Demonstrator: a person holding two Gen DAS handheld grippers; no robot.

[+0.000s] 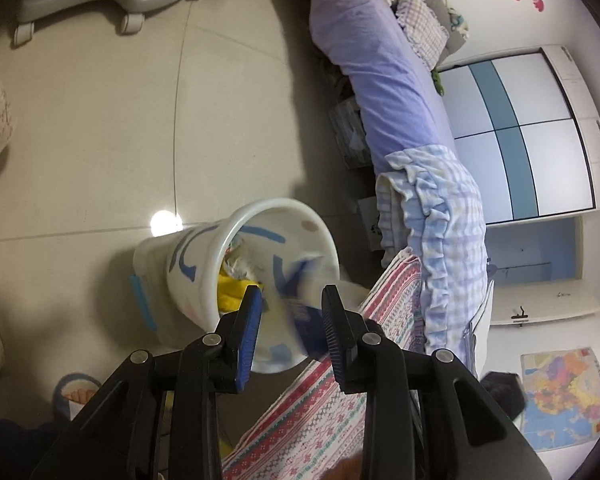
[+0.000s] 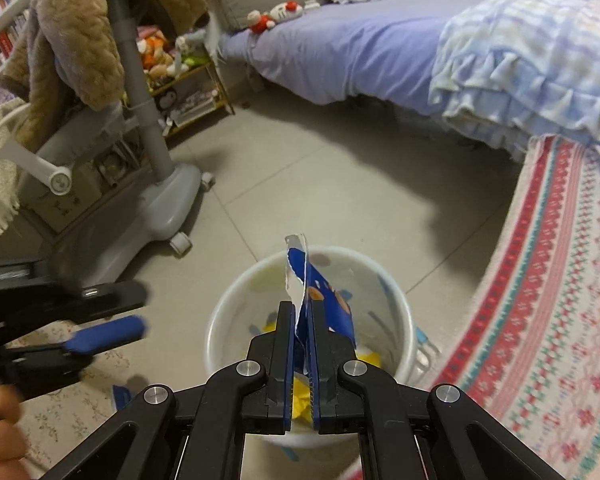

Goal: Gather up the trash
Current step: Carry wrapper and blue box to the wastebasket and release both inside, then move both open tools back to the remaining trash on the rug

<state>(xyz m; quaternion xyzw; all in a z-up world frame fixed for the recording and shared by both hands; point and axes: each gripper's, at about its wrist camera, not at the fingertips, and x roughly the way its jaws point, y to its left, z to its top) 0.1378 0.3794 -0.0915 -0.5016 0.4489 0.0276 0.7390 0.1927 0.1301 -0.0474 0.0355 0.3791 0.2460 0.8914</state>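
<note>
- The right gripper [image 2: 302,308] hangs directly above the bin [image 2: 220,336], its jaws clamped on a torn blue wrapper [image 2: 332,300] that stands up between the pads.
- The left gripper [image 1: 291,300] is also over the bin, near its rim on the bed side; its jaws stand partly apart, and a blurred blue-and-white scrap [image 1: 300,280] lies between them, seemingly loose and dropping in.
- The bin sits on the tiled floor [image 2: 320,184], just beside the patterned blanket [image 2: 560,300] that hangs off the bed [image 2: 360,48]. Yellow and white rubbish [image 1: 236,284] already lies inside it.
- To do this step well, I judge the right gripper should keep centred over the bin's mouth, sink a little toward it, then part its jaws fully so the wrapper falls clear of the rim and the blanket.
- The wrapper is light and may cling to a pad; a wide release should help.
- Beyond the bin, a grey wheeled stand [image 2: 160,208] is well apart.
</note>
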